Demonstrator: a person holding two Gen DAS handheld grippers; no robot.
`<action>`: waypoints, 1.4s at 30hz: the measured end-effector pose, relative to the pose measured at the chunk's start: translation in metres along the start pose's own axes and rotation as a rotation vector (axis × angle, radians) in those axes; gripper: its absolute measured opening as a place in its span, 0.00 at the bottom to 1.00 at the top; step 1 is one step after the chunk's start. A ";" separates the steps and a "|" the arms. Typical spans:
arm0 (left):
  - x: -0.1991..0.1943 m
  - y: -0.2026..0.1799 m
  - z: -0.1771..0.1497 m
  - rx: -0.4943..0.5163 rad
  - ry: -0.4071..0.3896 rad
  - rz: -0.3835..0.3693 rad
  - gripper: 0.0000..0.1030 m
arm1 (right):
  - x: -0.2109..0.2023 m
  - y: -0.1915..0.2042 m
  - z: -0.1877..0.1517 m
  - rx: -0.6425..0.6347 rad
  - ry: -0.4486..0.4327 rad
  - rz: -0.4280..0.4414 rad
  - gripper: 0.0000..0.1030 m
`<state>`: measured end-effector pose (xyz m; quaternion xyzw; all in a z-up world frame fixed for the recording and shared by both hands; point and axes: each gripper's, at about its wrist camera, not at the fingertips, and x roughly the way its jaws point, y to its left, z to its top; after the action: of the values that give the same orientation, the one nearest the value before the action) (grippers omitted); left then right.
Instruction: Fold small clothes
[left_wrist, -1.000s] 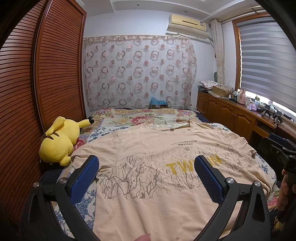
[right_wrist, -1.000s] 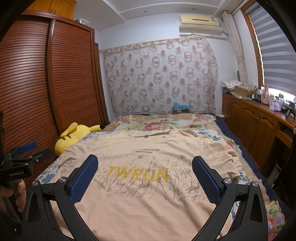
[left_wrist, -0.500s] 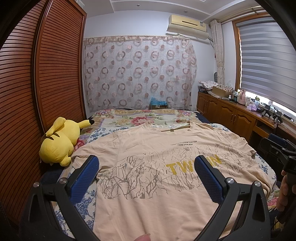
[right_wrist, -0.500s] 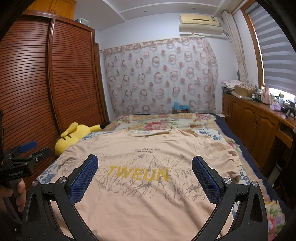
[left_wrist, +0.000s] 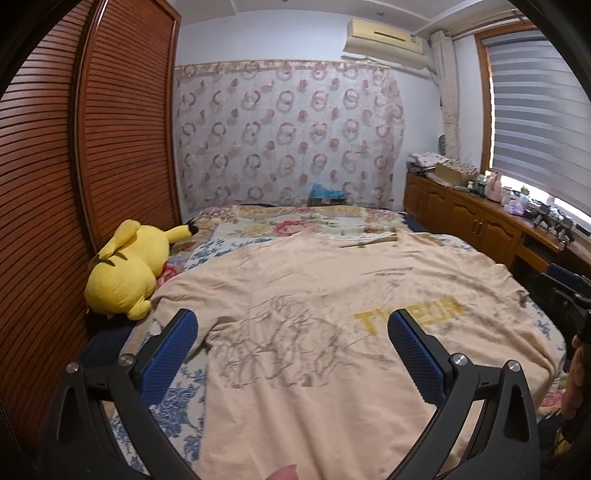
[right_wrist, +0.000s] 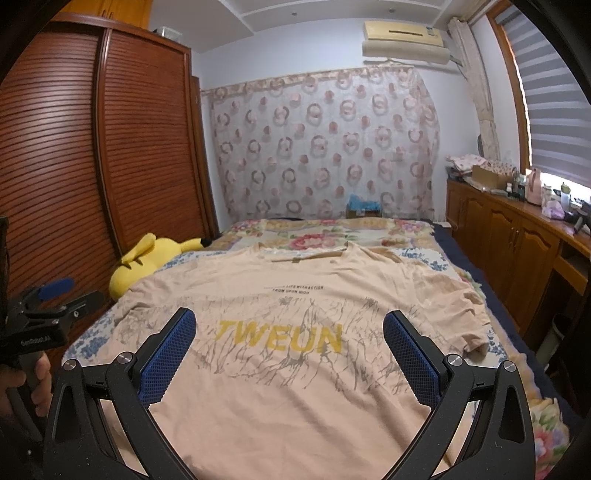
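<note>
A peach T-shirt (left_wrist: 317, 295) with yellow "TWEUN" lettering lies spread flat, front up, on the bed; it also shows in the right wrist view (right_wrist: 295, 317). My left gripper (left_wrist: 291, 328) is open and empty above the shirt's lower left part. My right gripper (right_wrist: 290, 326) is open and empty above the shirt's lower middle. The left gripper also shows at the left edge of the right wrist view (right_wrist: 51, 299). The right gripper's dark body shows at the right edge of the left wrist view, its jaws hidden.
A yellow plush toy (left_wrist: 125, 273) lies at the bed's left edge by the slatted wooden wardrobe (left_wrist: 74, 184). A floral bedspread (left_wrist: 295, 221) covers the bed. Wooden cabinets with clutter (right_wrist: 517, 229) run along the right wall. A curtain (right_wrist: 325, 147) hangs behind.
The left wrist view has shifted slightly, with the shirt print now blurred by motion. The right gripper has barely moved. Both grippers stay open.
</note>
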<state>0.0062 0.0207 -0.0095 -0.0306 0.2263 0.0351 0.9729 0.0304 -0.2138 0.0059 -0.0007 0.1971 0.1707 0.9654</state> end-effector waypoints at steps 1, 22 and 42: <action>0.003 0.006 -0.002 -0.006 0.003 0.008 1.00 | 0.001 0.002 -0.001 -0.002 0.002 0.002 1.00; 0.053 0.103 -0.021 -0.050 0.172 0.035 1.00 | 0.042 0.028 -0.001 -0.070 0.060 0.062 1.00; 0.125 0.182 -0.031 -0.115 0.431 0.005 0.71 | 0.105 0.056 -0.014 -0.136 0.208 0.173 1.00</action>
<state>0.0894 0.2062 -0.1007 -0.0925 0.4268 0.0430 0.8986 0.0971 -0.1276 -0.0434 -0.0667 0.2835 0.2652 0.9191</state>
